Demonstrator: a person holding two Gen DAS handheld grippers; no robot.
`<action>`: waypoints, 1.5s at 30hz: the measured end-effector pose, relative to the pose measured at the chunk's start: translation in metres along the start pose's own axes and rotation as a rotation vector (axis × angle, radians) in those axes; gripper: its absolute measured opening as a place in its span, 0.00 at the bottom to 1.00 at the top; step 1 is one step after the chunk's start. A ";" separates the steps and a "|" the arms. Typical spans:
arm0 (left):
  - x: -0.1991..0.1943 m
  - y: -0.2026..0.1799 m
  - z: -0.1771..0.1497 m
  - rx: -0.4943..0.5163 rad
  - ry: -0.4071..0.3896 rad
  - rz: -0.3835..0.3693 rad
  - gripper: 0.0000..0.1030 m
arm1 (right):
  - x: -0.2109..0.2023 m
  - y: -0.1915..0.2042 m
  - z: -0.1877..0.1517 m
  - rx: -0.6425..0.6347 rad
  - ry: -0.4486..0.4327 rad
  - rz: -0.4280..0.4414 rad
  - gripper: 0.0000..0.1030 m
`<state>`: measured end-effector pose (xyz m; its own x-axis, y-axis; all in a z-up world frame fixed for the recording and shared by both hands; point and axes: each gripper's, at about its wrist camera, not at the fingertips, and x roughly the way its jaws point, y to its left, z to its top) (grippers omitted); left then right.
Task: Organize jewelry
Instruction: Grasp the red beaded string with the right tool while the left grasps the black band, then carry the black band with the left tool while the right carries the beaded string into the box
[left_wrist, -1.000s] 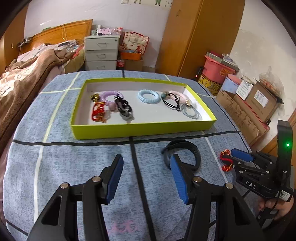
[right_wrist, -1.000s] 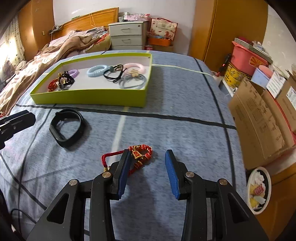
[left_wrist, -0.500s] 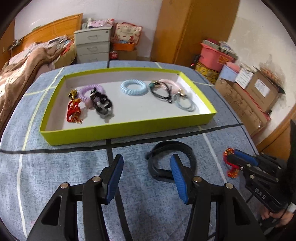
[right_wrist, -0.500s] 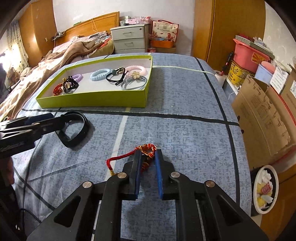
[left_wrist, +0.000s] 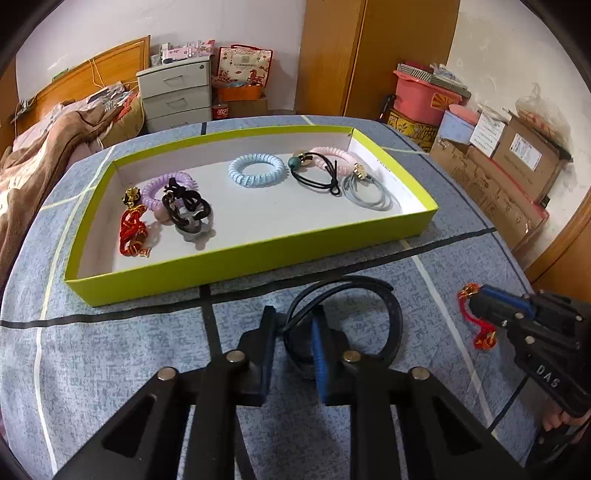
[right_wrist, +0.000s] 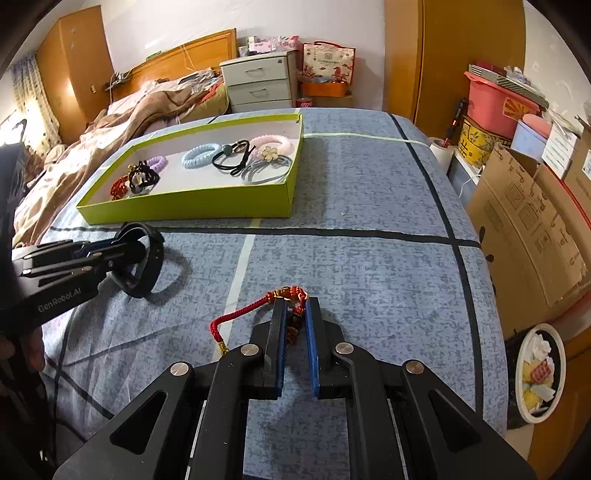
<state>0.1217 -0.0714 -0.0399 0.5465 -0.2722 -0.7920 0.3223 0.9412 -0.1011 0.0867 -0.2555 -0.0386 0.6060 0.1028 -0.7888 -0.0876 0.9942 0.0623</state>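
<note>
On the blue quilted bedcover (right_wrist: 369, 206) before the green tray (left_wrist: 258, 258), we find the left gripper (left_wrist: 293, 354), jaws just closing, pinching the springy black band (left_wrist: 384, 306), the right gripper (right_wrist: 295, 343) clamped on the limp red cord bracelet (right_wrist: 240, 314), both judged light

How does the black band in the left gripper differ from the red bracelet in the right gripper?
The black band is a plain, wide, stiff-looking loop that holds its round shape; the red bracelet is thin braided cord with gold beads, lying limp. The left gripper pinches the band's near wall, while the right gripper closes on the bracelet's beaded part. Both are gripped outside the green tray, on the blue cloth.
</note>
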 end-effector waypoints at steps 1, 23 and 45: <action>0.000 0.000 0.000 0.002 0.001 0.001 0.16 | -0.001 -0.001 0.000 0.003 -0.005 0.002 0.10; -0.018 0.009 0.002 -0.025 -0.044 -0.012 0.11 | -0.011 0.000 0.002 0.029 -0.040 0.012 0.10; -0.038 0.055 0.040 -0.119 -0.106 0.013 0.11 | -0.022 0.025 0.058 0.013 -0.127 0.068 0.10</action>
<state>0.1497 -0.0174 0.0093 0.6309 -0.2735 -0.7261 0.2243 0.9601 -0.1668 0.1169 -0.2315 0.0160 0.6944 0.1720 -0.6987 -0.1222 0.9851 0.1210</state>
